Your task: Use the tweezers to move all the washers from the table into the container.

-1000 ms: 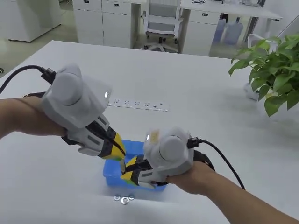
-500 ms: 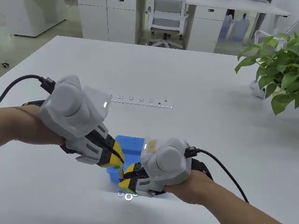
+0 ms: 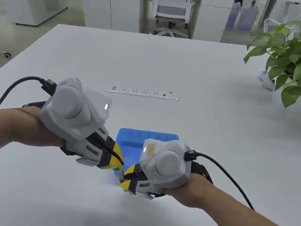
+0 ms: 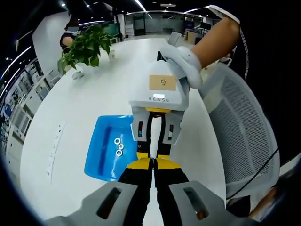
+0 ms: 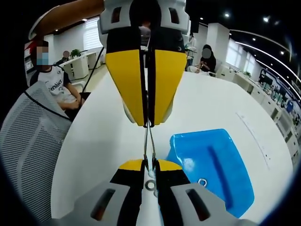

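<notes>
tweezers [image 5: 148, 141] first: in the right gripper view i see the two thin metal prongs drawn almost together with a narrow slit between them, and their tips drop out of sight between jaw tips, so i cannot tell whether they pinch a washer. on the left side, my left gripper [image 4: 153, 165] has its yellow-tipped jaws pressed in on the tweezers. facing it tip to tip, the right gripper [image 5: 149, 165] also squeezes the tweezers with its jaws nearly together (the two grippers meet nose to nose at the near edge of the container). one washer [image 5: 150, 185] lies on the white table [image 3: 211, 94], seen through the gap of the right gripper's jaws. just beside it to the right sits the blue container [image 3: 155, 137], and the left gripper view shows three washers [image 4: 119, 146] clustered inside it; another ring lies on the blue at its near corner in the right gripper view. beyond the container a power strip [image 3: 143, 92] is set flat in the table, and a potted plant [image 3: 282, 52] stands at the far right.
</notes>
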`<state>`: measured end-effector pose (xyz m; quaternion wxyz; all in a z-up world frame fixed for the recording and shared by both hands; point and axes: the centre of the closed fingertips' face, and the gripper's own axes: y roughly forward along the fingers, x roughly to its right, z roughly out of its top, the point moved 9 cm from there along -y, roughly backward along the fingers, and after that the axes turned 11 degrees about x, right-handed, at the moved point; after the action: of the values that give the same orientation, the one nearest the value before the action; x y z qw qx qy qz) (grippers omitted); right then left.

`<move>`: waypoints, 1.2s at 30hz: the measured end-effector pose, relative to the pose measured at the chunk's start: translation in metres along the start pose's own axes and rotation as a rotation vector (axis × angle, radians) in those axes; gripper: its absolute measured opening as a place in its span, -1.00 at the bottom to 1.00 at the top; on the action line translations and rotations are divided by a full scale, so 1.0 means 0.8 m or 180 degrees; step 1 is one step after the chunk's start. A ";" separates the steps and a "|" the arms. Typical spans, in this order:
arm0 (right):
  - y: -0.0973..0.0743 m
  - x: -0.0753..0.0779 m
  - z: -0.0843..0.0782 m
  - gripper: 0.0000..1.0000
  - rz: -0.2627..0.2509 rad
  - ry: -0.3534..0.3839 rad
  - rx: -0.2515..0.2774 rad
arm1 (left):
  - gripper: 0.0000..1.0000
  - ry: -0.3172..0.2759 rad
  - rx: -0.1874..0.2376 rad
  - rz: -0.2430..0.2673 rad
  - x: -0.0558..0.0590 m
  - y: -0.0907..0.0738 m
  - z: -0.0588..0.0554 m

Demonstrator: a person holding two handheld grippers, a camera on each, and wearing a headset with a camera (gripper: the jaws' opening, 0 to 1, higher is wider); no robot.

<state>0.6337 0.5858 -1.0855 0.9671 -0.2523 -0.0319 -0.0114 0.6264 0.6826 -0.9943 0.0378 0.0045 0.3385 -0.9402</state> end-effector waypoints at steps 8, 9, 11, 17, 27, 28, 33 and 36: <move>0.005 -0.002 -0.008 -0.78 0.0012 0.0018 -0.0021 | -0.90 -0.0034 -0.0012 -0.0035 0.000 0.006 -0.008; 0.006 -0.002 -0.009 -0.78 0.0017 0.0030 -0.0020 | -0.90 -0.0038 -0.0014 -0.0039 0.001 0.006 -0.008; 0.007 -0.002 -0.011 -0.78 0.0017 0.0030 -0.0020 | -0.90 -0.0046 -0.0016 -0.0044 0.001 0.007 -0.010; 0.008 -0.001 -0.013 -0.78 0.0014 0.0037 -0.0005 | -0.90 -0.0066 0.0001 -0.0036 -0.001 0.008 -0.012; 0.005 0.001 -0.013 -0.78 -0.0002 0.0008 -0.0009 | -0.90 -0.0075 0.0031 -0.0029 -0.004 0.008 -0.011; 0.005 0.001 -0.013 -0.78 0.0000 0.0010 -0.0012 | -0.90 -0.0075 0.0022 -0.0032 -0.004 0.009 -0.011; 0.006 0.001 -0.016 -0.78 -0.0003 0.0030 -0.0013 | -0.90 -0.0058 0.0008 -0.0031 -0.005 0.012 -0.012; 0.006 0.001 -0.017 -0.79 -0.0014 0.0070 -0.0005 | -0.90 -0.0057 0.0007 -0.0025 -0.007 0.012 -0.012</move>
<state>0.6355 0.5831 -1.0995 0.9671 -0.2528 -0.0217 -0.0163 0.6324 0.6815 -1.0077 0.0372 -0.0051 0.3372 -0.9407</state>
